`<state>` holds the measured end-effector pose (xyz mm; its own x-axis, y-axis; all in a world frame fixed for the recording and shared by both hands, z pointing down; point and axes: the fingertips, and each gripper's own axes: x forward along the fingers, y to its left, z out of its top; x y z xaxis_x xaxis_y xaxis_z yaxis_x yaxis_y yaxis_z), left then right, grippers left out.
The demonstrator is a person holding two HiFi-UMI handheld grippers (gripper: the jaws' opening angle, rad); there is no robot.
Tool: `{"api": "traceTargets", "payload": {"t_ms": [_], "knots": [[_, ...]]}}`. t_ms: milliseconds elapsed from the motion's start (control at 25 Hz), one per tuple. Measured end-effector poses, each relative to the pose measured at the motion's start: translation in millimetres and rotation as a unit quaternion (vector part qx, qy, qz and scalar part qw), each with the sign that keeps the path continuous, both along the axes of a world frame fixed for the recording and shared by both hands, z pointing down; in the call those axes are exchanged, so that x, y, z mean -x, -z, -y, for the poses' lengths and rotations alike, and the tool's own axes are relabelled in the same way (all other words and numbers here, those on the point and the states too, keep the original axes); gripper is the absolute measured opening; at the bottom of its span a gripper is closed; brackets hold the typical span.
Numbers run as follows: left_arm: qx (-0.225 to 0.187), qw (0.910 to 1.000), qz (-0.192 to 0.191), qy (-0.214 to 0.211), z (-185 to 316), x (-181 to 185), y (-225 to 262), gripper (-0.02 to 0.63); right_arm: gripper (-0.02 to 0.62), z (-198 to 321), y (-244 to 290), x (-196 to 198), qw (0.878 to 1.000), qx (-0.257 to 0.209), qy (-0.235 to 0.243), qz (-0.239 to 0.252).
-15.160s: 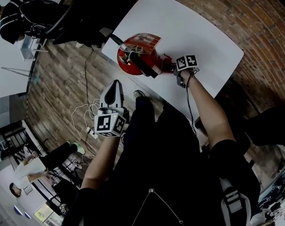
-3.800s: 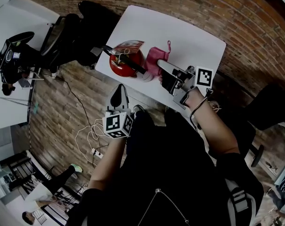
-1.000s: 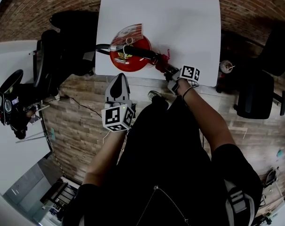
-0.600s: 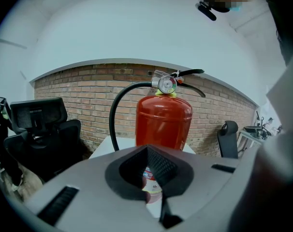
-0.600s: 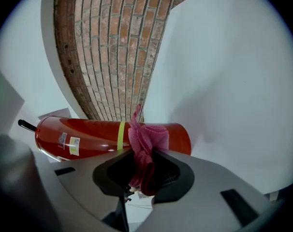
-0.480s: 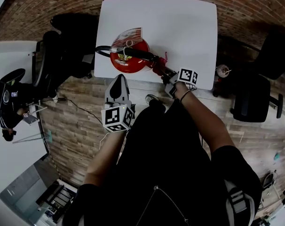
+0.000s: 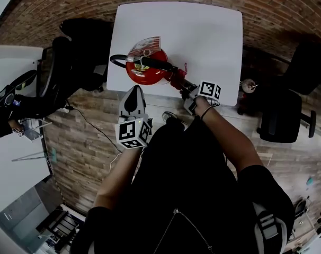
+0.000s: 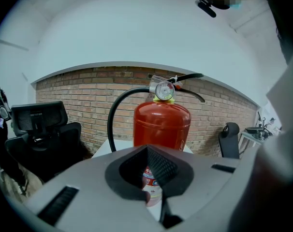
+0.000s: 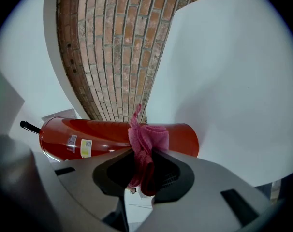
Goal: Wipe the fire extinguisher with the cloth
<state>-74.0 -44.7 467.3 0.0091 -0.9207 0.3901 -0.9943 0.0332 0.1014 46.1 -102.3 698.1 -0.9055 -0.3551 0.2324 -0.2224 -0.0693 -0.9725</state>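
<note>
- R gripper (image 9: 144,173): fingers (image 9: 171,177) narrow, clamped on the pink cloth (image 9: 147,141). Cloth is bunched up, w/ one end poking out past the tips.
- Cloth pressed vs. the side of the red fire extinguisher (image 9: 98,132), on the lower half of the body. White stickers sit further up the cylinder.
- Head view: R gripper (image 7: 188,89) reaches in from the near edge, cloth (image 7: 177,78) touching the extinguisher's right side.
- L gripper (image 8: 151,178): fingers (image 8: 162,166) together, nothing between them. It's aimed at the extinguisher but apart from it.
- Head view: L gripper (image 7: 132,97) hangs just off the near bench edge, over the floor (image 7: 86,136).
- Fire extinguisher (image 7: 144,70) stands upright on the white bench (image 7: 203,30), near the near edge, left part.
- L gripper view: extinguisher (image 8: 161,124) w/ gauge (image 8: 164,90) on top, black lever (image 8: 187,77) out to the right, black hose (image 8: 112,120) arcing down the left side.
- Beyond: brick wall (image 8: 88,95) behind the bench, black office chair (image 8: 40,124) at left, another chair (image 7: 279,120) right of the bench.
</note>
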Motion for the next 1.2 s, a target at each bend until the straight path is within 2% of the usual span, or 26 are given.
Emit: {"api": "traceTargets", "payload": {"t_ms": [600,1200], "knots": [[-0.015,0.9999,0.000,-0.002,5.0,-6.8,13.7,0.029,0.101,-1.7,26.6,-0.4,1.000,0.007,0.002,-0.004],[-0.028,0.9996,-0.010,0.002,4.2,-8.5,20.9,0.029,0.101,-0.4,81.4,-1.8,0.999,-0.008,-0.006,0.039]]}}
